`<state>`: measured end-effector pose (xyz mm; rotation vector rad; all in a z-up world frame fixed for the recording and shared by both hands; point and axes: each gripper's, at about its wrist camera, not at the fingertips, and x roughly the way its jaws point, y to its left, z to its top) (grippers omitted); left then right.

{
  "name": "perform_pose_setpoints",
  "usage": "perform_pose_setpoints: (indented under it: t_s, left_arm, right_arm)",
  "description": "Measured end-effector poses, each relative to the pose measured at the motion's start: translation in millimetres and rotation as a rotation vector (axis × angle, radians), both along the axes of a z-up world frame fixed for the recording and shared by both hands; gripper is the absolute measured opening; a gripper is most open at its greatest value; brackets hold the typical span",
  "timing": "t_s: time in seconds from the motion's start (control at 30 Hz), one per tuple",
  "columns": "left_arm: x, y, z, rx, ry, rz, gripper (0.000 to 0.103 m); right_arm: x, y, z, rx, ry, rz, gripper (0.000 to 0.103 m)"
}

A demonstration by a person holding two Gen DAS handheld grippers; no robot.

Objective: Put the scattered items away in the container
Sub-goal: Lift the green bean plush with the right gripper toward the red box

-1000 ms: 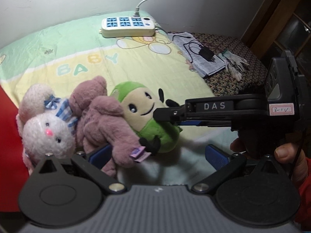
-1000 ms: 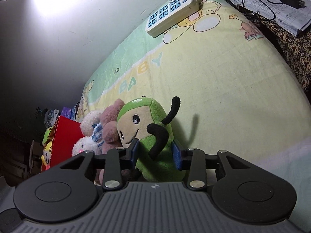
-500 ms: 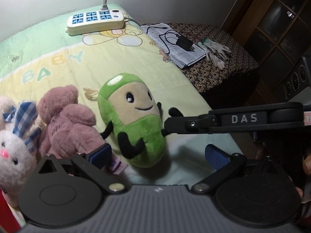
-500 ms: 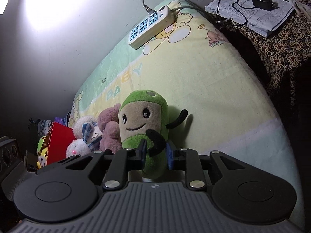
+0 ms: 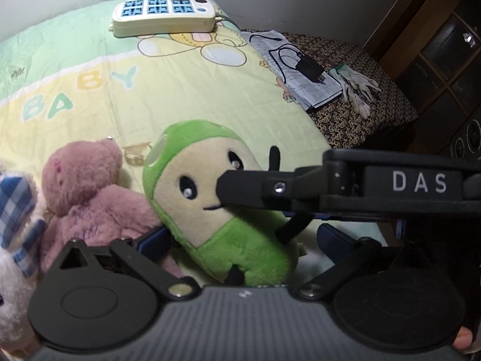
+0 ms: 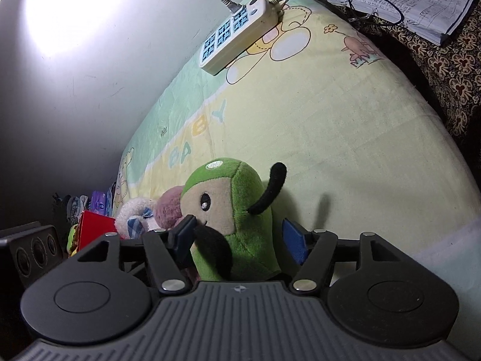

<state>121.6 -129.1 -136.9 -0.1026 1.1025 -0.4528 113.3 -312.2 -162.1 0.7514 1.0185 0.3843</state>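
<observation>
A green and cream plush toy with black arms (image 5: pixel 210 204) lies on the baby quilt; it also shows in the right wrist view (image 6: pixel 231 210). My left gripper (image 5: pixel 240 240) is open, its blue pads on either side of the toy's lower body. My right gripper (image 6: pixel 240 237) is open, its jaws spread around the toy; its finger crosses the toy's face in the left wrist view. A pink plush bear (image 5: pixel 87 192) and a white plush bunny (image 5: pixel 15 240) lie to the left. A red container (image 6: pixel 96 228) stands far left in the right wrist view.
A white power strip (image 5: pixel 165 15) lies at the quilt's far edge, plugged in. Right of the quilt, on a patterned cloth (image 5: pixel 360 114), are papers with a black charger (image 5: pixel 309 69) and white gloves (image 5: pixel 357 87). A dark wooden cabinet (image 5: pixel 445 45) stands at right.
My right gripper was shut on the green toy half a second ago and has now opened wide around it. The left gripper has moved closer, so its pads now flank the toy.
</observation>
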Motion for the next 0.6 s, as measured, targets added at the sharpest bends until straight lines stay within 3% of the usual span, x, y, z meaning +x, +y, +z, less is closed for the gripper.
perform_pose_setpoints:
  t_s: [0.17,0.6]
  left_arm:
    - [1,1,0,-0.012,0.008,-0.008,0.103]
    - [-34,-16,19,-0.04,0.024,-0.108,0.102]
  right_arm:
    - [2,-4,-6,0.092,0.023,0.004,0.055]
    - [-39,-26,19,0.093,0.036,-0.018,0.052]
